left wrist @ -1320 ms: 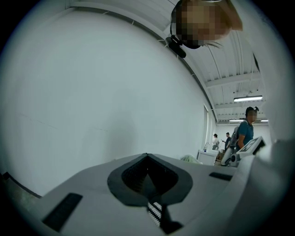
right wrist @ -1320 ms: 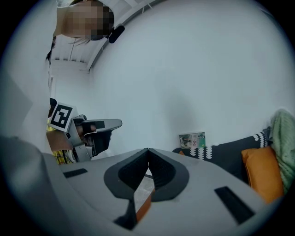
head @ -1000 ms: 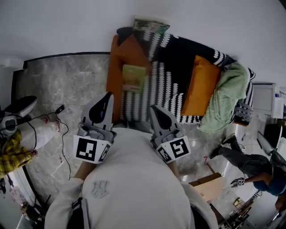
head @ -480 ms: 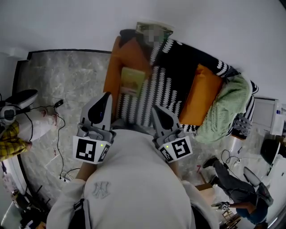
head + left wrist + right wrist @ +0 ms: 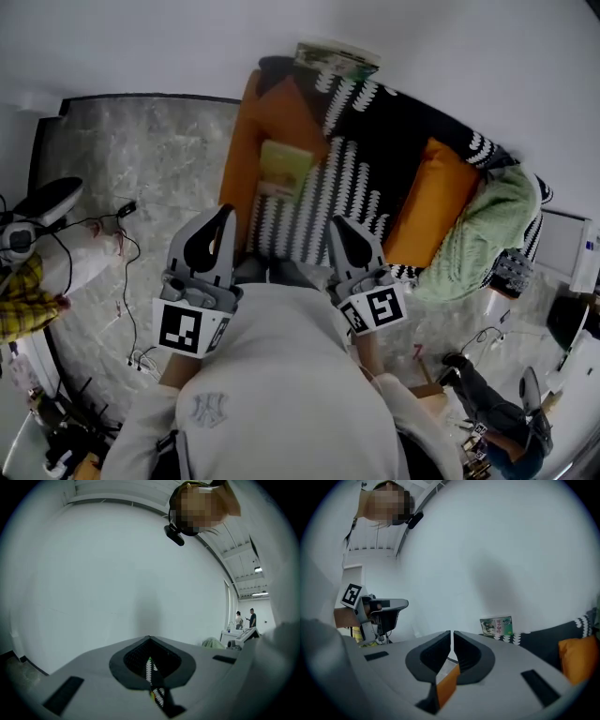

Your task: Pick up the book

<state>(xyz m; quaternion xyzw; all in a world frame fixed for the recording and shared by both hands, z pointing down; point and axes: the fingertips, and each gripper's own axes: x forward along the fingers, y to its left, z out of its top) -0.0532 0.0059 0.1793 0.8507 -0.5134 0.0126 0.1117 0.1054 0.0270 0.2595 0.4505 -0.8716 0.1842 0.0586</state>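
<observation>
Two cushions [image 5: 439, 202] share the sofa [image 5: 239, 173] with the book [image 5: 284, 169].

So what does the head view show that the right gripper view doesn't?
Only the head view: the marble floor, the green blanket, the marker cube on the right gripper. Only the right gripper view: the head-mounted camera, and its own jaws shut together. Both: the left gripper, the book propped against the wall, an orange cushion.
</observation>
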